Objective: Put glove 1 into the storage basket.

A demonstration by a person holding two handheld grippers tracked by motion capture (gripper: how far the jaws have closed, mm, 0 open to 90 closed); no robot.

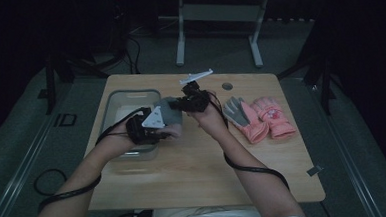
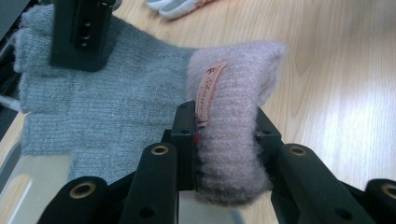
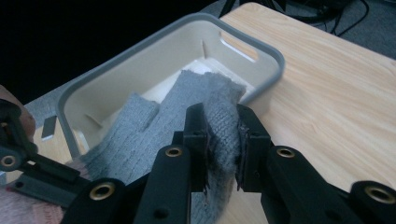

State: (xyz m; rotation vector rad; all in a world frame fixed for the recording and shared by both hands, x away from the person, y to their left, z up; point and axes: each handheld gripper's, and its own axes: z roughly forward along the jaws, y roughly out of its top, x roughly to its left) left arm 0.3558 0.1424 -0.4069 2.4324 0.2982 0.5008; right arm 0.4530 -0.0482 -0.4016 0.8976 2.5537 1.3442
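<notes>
Why we hold it: our left gripper (image 2: 224, 140) squeezes the pink cuff and our right gripper (image 3: 223, 135) squeezes the finger end, so the glove (image 2: 116, 98) hangs flat between them, likely ready for the bin (image 3: 84, 88).
Where it is: up in the air, at 3 o'clock from the bin, over the table (image 1: 204, 163).
How it looks: grey, knitted, soft, with a fuzzy pink cuff and a small tag.
Nearby: pink gloves (image 1: 261, 117) lie at 3 o'clock.

Left gripper (image 1: 149, 128) and right gripper (image 1: 193, 99) held raised, close together. Both jaw pairs clamped. Forearms converge from below.
</notes>
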